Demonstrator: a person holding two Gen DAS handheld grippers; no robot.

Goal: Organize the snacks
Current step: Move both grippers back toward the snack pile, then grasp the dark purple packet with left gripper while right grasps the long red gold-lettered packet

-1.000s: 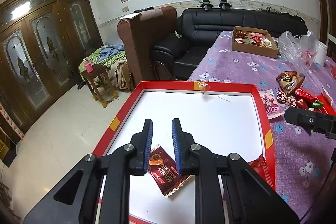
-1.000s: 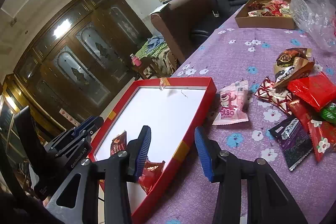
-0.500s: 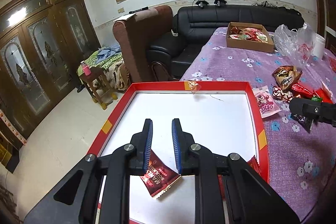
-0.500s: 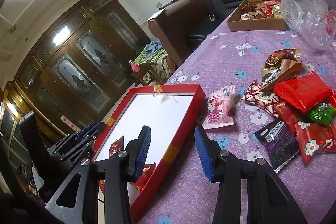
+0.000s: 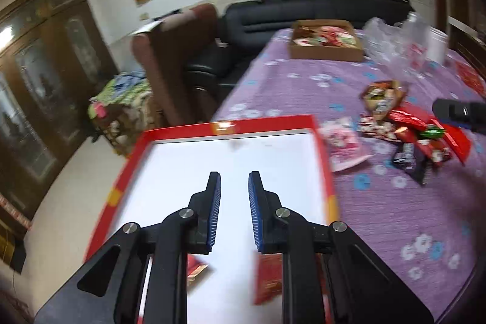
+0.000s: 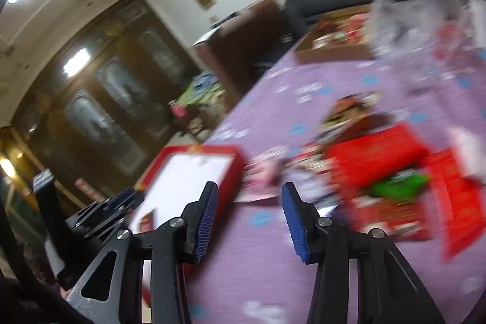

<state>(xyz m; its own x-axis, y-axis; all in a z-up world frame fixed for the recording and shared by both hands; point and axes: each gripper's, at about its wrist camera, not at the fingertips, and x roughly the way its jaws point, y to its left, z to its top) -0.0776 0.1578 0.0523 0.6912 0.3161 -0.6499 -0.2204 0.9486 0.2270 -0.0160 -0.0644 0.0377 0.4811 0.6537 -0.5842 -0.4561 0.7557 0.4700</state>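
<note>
A red-rimmed box [image 5: 326,169] with a white floor lies on the purple flowered table. My left gripper [image 5: 234,187] hangs above it, open and empty; two red snack packets [image 5: 268,278] lie under it. A pile of loose snack packets [image 5: 407,135] lies right of the box, with a pink packet [image 5: 343,144] nearest the box. My right gripper [image 6: 249,196] is open and empty above the table, between the box [image 6: 235,169] and the blurred pile [image 6: 379,169]. It also shows in the left wrist view [image 5: 458,111].
A cardboard box of snacks [image 5: 326,43] and a clear plastic bag [image 5: 391,41] stand at the table's far end. A brown armchair [image 5: 173,63] and black sofa [image 5: 303,11] stand beyond the table. The box overhangs the table's left edge.
Both grippers have swung to the right and both views are now blurred. The right gripper has moved toward the snack pile. The left gripper's jaws stand slightly wider.
</note>
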